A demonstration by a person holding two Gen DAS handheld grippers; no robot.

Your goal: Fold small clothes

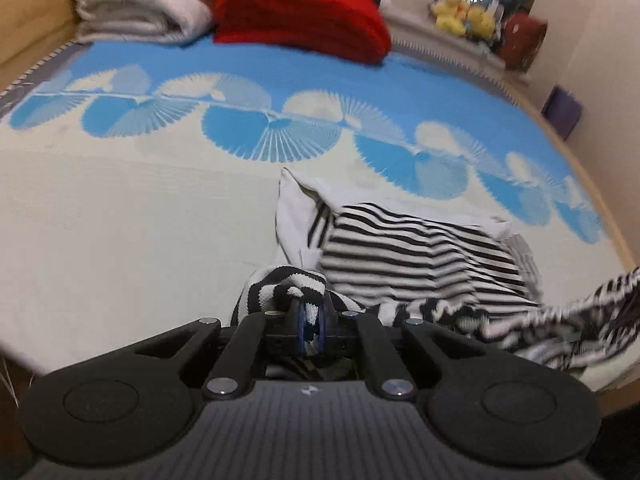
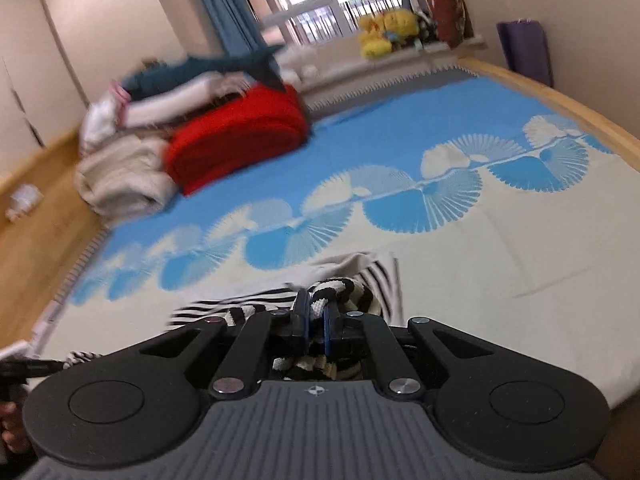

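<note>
Covering the bed (image 1: 120, 208) is a blue-and-cream blanket; a red cushion (image 1: 300, 16) sits at 12 o'clock. Both grippers (image 1: 310, 320) (image 2: 316, 312) pinch the striped shirt (image 1: 420, 256), blurry at 3 o'clock.

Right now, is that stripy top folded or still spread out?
Neither: the striped garment is bunched and half lifted, pinched at one edge by the left gripper and another by the right gripper.
</note>
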